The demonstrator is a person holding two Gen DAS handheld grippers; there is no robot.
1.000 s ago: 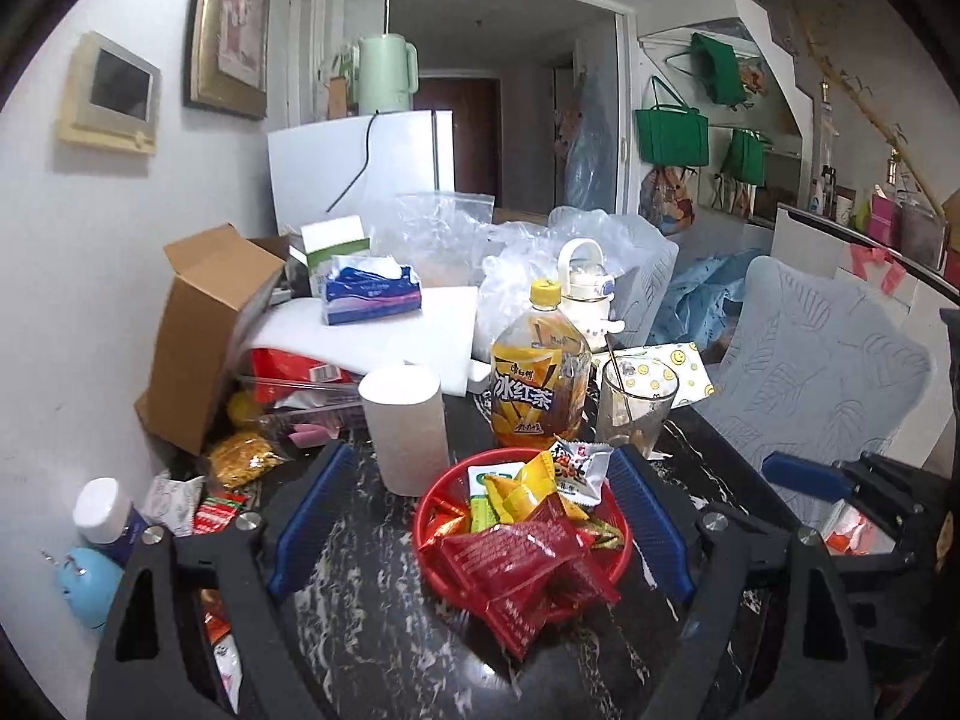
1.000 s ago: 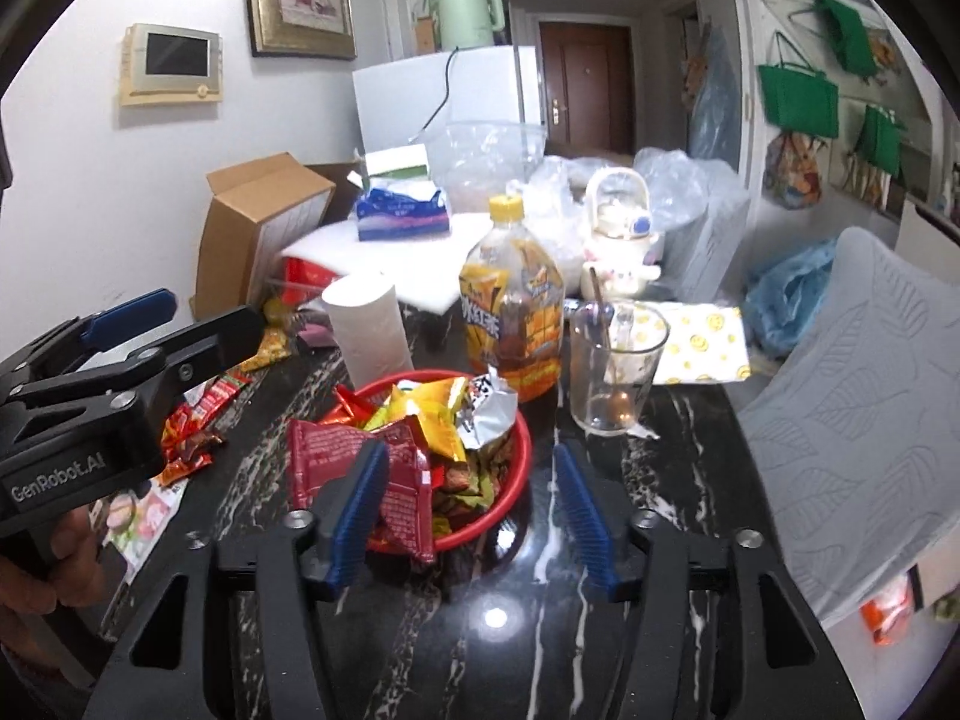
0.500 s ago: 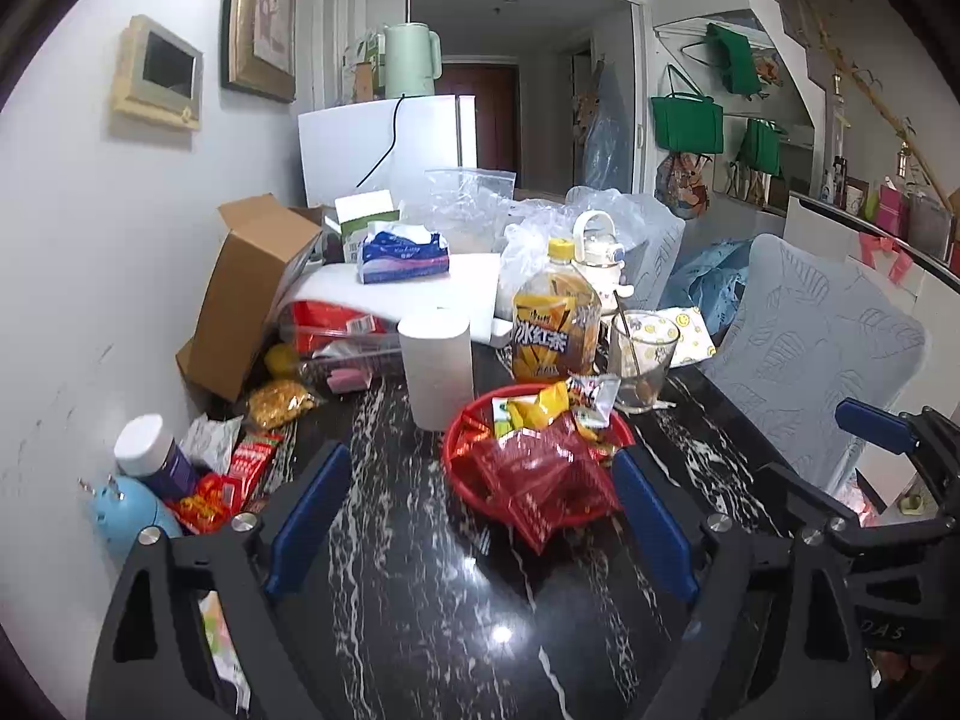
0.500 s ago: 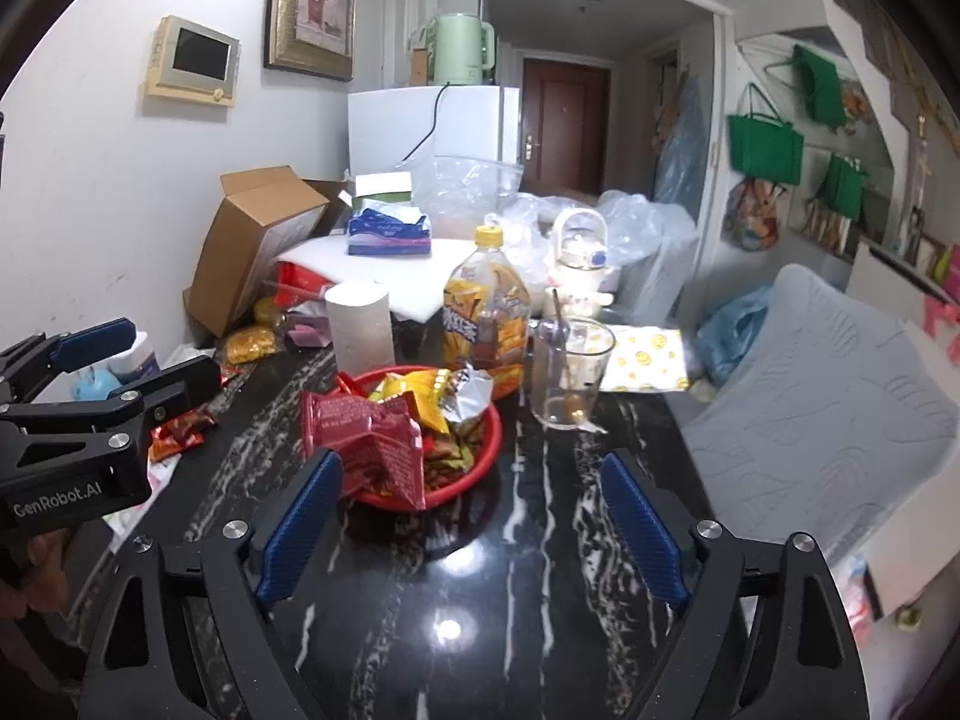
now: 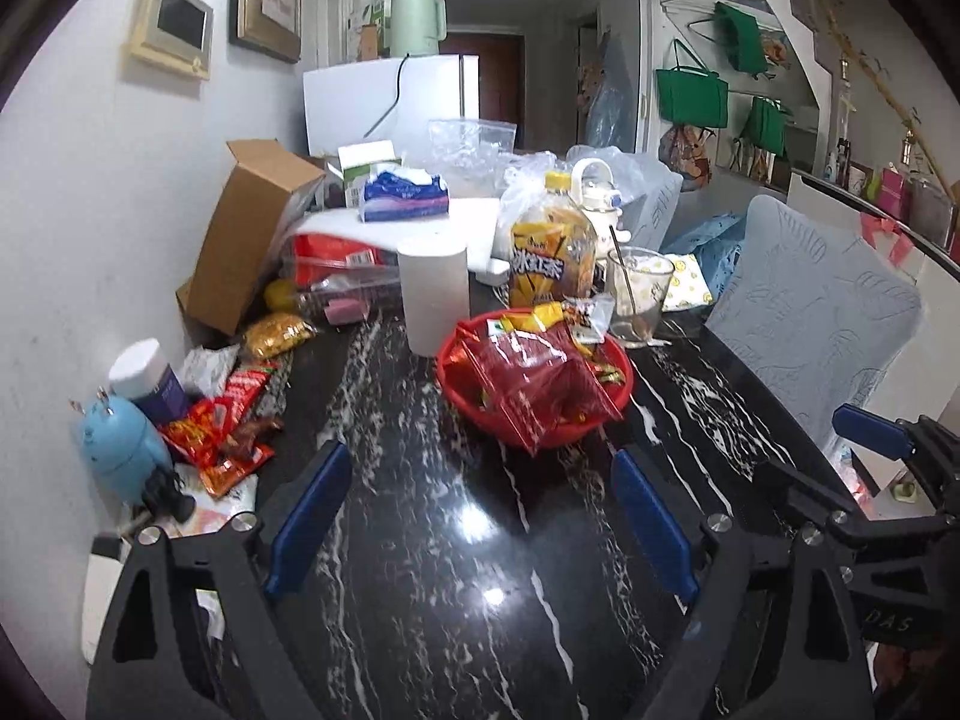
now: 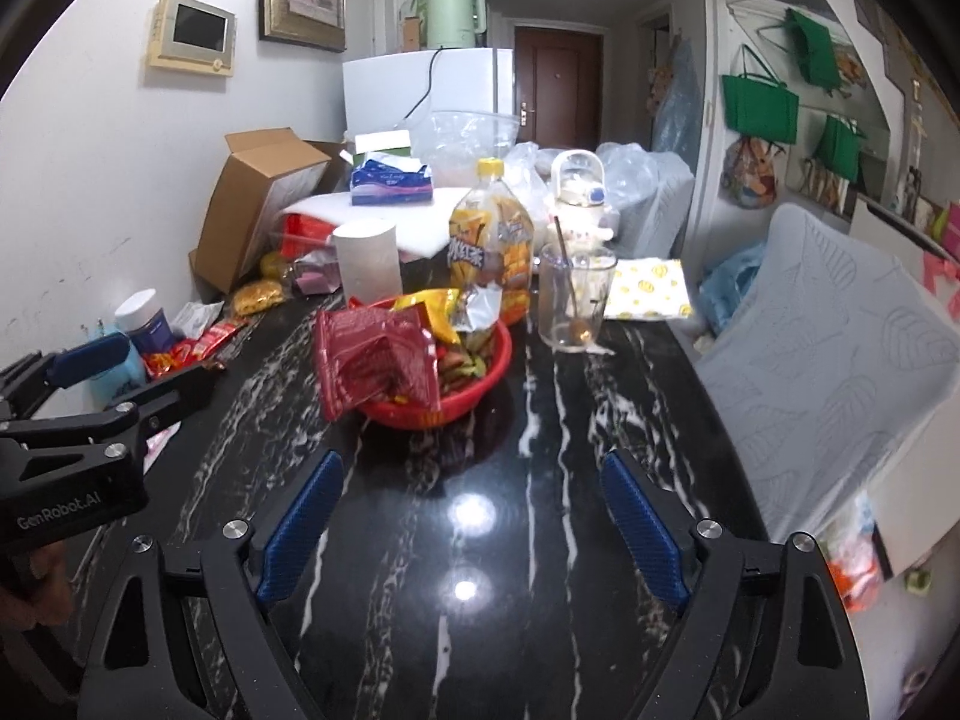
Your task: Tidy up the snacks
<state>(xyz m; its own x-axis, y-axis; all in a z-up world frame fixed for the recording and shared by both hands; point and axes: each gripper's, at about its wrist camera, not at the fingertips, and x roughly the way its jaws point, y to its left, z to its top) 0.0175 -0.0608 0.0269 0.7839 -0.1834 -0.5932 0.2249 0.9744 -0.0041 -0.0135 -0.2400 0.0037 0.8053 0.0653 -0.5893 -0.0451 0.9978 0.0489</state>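
Both claws are hanging wide apart and empty over the dark tabletop (image 6: 480,540), left claw (image 5: 480,516) and right claw (image 6: 474,516) well short of the red bowl (image 6: 480,384). The bowl is sitting mid-tabletop, heaped with snacks. A red packet (image 6: 375,360) is draping over its near rim, long axis running up and down, lower end hanging outside. It may well slide out if the bowl gets nudged. Loose packets (image 5: 225,420) are lying by the wall, left.
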